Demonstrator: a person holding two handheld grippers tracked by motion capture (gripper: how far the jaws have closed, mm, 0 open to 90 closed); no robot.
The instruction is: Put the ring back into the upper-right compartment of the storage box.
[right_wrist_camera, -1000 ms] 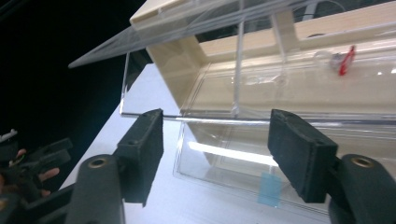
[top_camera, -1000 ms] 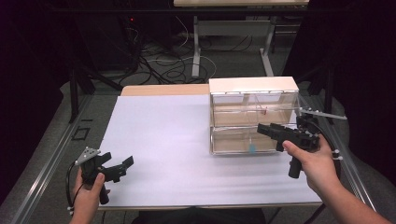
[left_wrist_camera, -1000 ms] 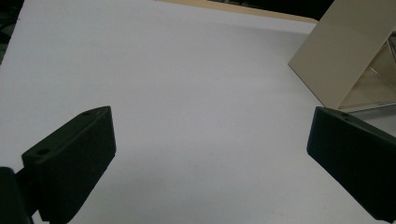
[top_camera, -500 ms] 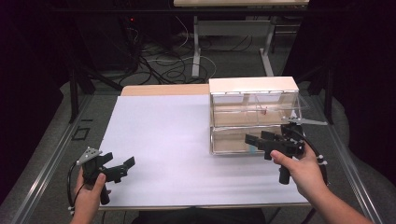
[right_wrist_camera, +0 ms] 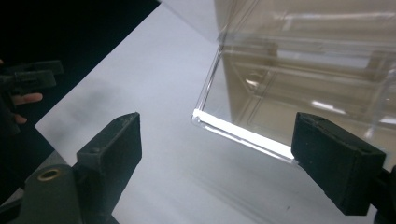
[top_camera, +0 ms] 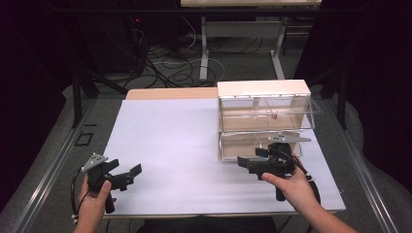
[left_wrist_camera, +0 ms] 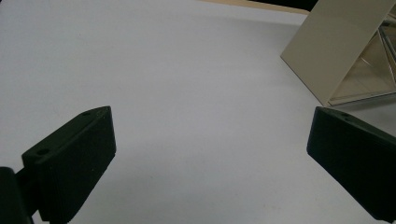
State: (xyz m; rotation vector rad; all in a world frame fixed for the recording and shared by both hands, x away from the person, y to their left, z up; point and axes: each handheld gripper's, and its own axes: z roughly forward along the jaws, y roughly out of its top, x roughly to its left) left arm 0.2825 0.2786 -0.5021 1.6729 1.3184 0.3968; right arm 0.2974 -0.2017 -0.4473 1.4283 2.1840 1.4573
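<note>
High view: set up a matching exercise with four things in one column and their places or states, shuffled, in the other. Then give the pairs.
Things
1. left gripper
2. right gripper
3. clear drawer unit
4. small red item

Places or states
A. inside the upper drawer
B. open, at the table's near left corner
C. standing on the table's right side, white top
D. open, in front of the lower drawer

Pairs: 1-B, 2-D, 3-C, 4-A

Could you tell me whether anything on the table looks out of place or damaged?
Nothing stands out: the clear two-tier drawer box sits square on the white table, with no spill or damage visible, and both grippers, left and right, are open and empty.
</note>
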